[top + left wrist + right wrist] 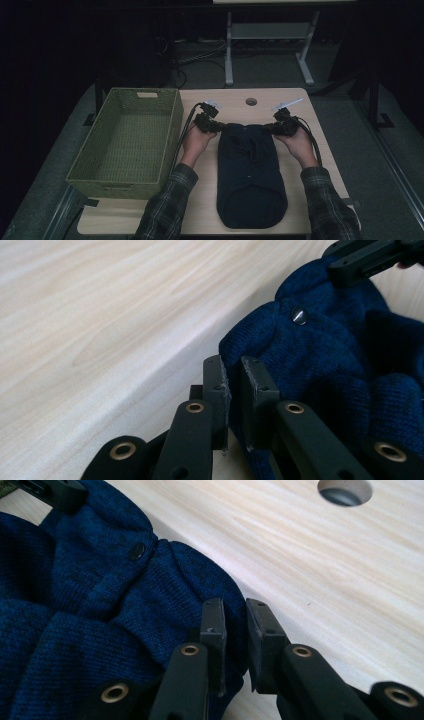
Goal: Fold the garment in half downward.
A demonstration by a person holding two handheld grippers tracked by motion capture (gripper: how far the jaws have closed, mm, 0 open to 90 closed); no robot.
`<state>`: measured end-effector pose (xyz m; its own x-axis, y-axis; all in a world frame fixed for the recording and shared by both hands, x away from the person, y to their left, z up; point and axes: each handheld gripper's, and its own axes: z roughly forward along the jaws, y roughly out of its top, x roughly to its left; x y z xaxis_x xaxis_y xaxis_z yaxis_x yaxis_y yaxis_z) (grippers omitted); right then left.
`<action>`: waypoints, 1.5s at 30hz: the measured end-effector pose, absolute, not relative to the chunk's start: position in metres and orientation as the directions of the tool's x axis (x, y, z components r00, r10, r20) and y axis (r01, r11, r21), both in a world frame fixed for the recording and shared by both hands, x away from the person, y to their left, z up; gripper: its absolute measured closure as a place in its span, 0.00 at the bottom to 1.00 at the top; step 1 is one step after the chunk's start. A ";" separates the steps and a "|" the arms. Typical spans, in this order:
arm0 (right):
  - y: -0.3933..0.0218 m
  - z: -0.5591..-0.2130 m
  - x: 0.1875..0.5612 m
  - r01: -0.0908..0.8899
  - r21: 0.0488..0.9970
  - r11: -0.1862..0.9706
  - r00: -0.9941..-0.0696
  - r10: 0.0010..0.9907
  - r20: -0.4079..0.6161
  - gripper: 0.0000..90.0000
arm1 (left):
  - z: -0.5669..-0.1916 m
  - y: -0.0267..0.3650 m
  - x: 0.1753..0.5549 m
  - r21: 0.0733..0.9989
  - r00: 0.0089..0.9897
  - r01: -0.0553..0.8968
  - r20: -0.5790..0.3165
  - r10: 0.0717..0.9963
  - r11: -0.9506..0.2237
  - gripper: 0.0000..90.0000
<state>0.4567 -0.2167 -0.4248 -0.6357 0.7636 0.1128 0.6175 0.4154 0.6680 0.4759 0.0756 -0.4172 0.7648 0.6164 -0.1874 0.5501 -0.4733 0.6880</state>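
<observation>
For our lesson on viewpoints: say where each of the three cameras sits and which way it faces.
High view: above the person's side, looking forward and down on the table, basket and sweater; forearms, hands, left gripper and right gripper show.
Left gripper view: rides that gripper, looking along its jaws clamped on the knit.
Right gripper view: likewise on its gripper, table hole beyond.
Shared: both gripper views show the sweater's button and the opposite gripper.
</observation>
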 end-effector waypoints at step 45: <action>-0.220 -0.357 0.415 0.438 0.812 0.385 -0.677 0.736 0.017 0.88 | -0.344 0.082 0.431 0.800 0.804 0.356 0.001 0.594 -0.483 0.91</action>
